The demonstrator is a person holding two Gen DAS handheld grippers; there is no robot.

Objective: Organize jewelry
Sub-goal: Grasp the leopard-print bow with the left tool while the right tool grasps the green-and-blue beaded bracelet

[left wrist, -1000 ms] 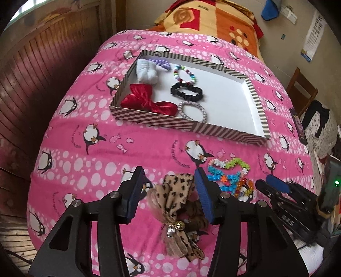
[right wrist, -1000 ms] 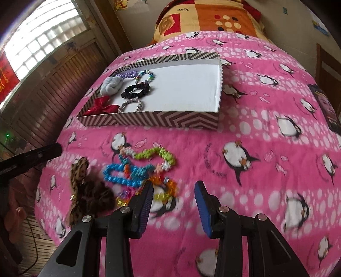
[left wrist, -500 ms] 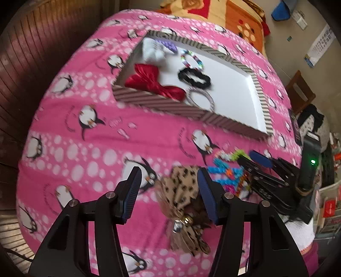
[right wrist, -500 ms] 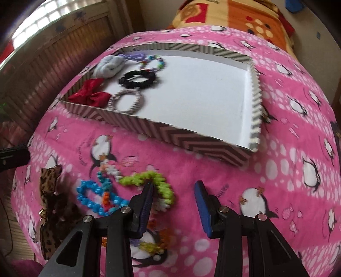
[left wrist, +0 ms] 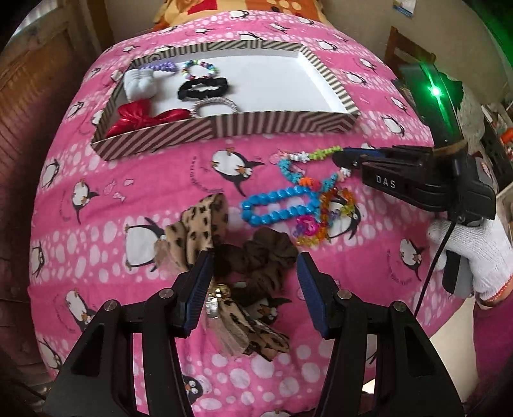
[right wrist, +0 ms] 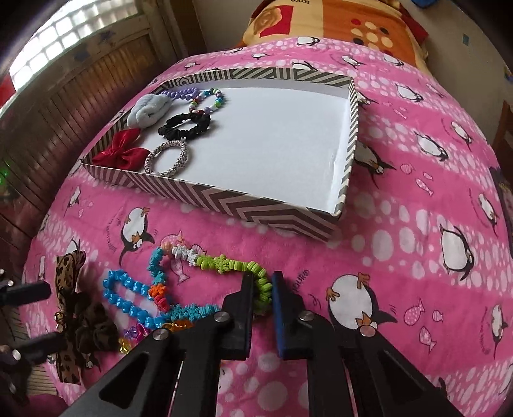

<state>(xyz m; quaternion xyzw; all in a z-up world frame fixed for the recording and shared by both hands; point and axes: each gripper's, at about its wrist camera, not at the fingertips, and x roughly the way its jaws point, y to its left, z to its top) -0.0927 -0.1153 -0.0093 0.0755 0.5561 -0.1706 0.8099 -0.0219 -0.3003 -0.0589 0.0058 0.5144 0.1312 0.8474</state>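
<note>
My left gripper (left wrist: 255, 284) stands open, pointing steeply down, its fingers on either side of a brown scrunchie (left wrist: 266, 253) that lies against a leopard-print bow (left wrist: 198, 224). My right gripper (right wrist: 262, 288) is shut on the green stretch of a multi-coloured bead necklace (right wrist: 224, 264), which still lies on the pink blanket. From the left wrist view the right gripper (left wrist: 344, 163) comes in from the right. A blue bead bracelet (left wrist: 272, 208) and clear coloured beads (left wrist: 333, 208) lie tangled beside the necklace. The striped tray (right wrist: 256, 211) holds a red bow (right wrist: 121, 154), scrunchies and bracelets at its left end.
The tray's right half (right wrist: 272, 134) is bare white floor. A wooden panelled wall (right wrist: 64, 96) runs along the left of the bed, and a patterned pillow (right wrist: 336, 22) lies at the far end. A gloved hand (left wrist: 474, 250) grips the right tool. A chair (left wrist: 407, 54) stands at far right.
My right gripper has moved forward and shut on the necklace's green part. My left gripper has shifted and rolled, and now straddles the brown scrunchie rather than the leopard bow.
</note>
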